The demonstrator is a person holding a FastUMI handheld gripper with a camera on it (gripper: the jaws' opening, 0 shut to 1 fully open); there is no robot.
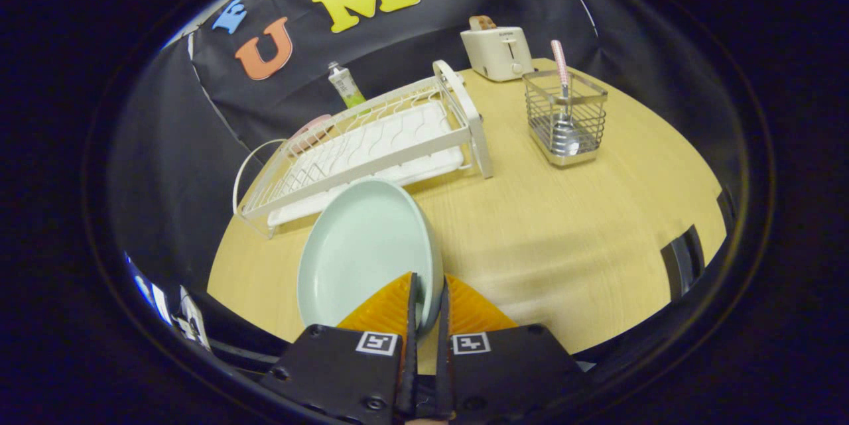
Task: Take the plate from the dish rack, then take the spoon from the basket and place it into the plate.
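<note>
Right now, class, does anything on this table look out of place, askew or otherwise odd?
Little stands out. The plate is tilted on edge in front of the dish rack, but only because the claw pinches its rim. The spoon stands bowl-down in the basket, handle sticking up. No spill or damage shows on the table.

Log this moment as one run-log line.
gripper: shut on plate rim | plate: out of dish rack | spoon: in basket
</note>
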